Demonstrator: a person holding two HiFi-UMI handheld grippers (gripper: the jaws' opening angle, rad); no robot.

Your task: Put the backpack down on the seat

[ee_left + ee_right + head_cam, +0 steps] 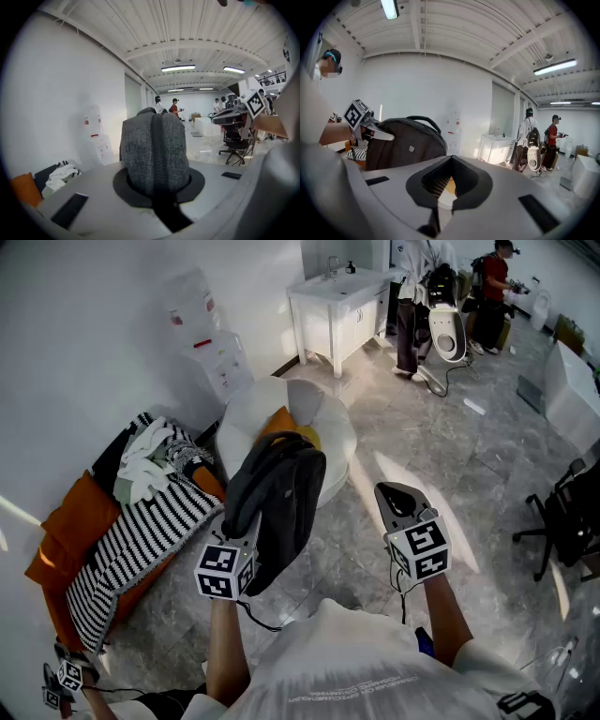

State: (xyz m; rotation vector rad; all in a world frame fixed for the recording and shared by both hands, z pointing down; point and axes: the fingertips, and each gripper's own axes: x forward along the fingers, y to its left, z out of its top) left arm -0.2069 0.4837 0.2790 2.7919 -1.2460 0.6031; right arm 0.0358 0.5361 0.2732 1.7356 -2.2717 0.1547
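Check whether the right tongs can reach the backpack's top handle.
Probably yes: the handle arches bare above the backpack, with open air between it and the right tongs, though those are shut.

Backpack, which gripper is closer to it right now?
Left. The left gripper is clamped on the backpack, holding it up; the right gripper hangs clear of it, off to its right.

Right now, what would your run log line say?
left tongs: shut on backpack | right tongs: shut, empty | backpack: held up, not yet on seat | seat: white, just ahead
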